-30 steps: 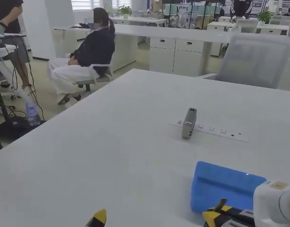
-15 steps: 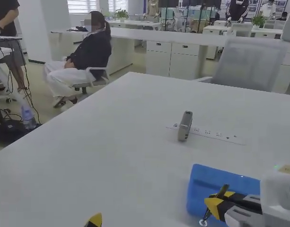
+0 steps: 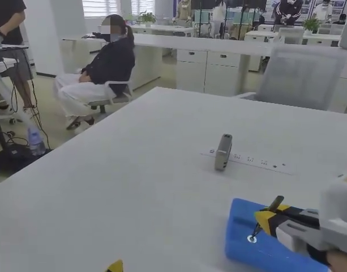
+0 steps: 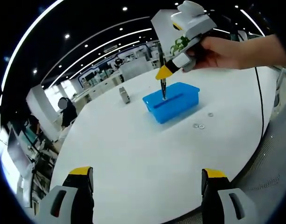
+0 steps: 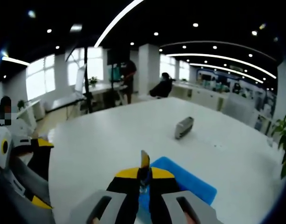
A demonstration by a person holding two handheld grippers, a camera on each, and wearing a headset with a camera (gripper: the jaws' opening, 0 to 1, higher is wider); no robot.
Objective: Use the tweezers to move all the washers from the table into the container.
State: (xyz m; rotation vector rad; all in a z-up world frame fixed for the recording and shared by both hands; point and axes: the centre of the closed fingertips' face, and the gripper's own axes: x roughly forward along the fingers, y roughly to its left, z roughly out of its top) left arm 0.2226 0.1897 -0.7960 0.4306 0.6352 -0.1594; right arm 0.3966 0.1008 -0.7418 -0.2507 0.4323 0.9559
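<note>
My right gripper (image 3: 265, 219) is shut on thin dark tweezers (image 3: 262, 220) that point down at the blue container (image 3: 241, 226) near the table's front right. A small silver washer (image 3: 251, 238) sits at the tweezers' tip, over the container's near left part. In the left gripper view the right gripper (image 4: 164, 73) holds the tweezers' tip (image 4: 163, 91) inside the container (image 4: 177, 105), and three loose washers (image 4: 198, 126) lie on the table beside it. My left gripper (image 4: 146, 172) stands open and holds nothing, low over the bare table. The right gripper view looks down the tweezers (image 5: 144, 161) into the container (image 5: 191, 186).
A small grey device (image 3: 222, 152) stands on a socket strip in the white table (image 3: 133, 181) beyond the container. A grey office chair (image 3: 300, 73) is at the far side. A person (image 3: 105, 68) sits on a chair to the far left, off the table.
The right gripper has carried the tweezers and washer up and away from me, from the container's near edge to over its inside. The left gripper stays low at the front.
</note>
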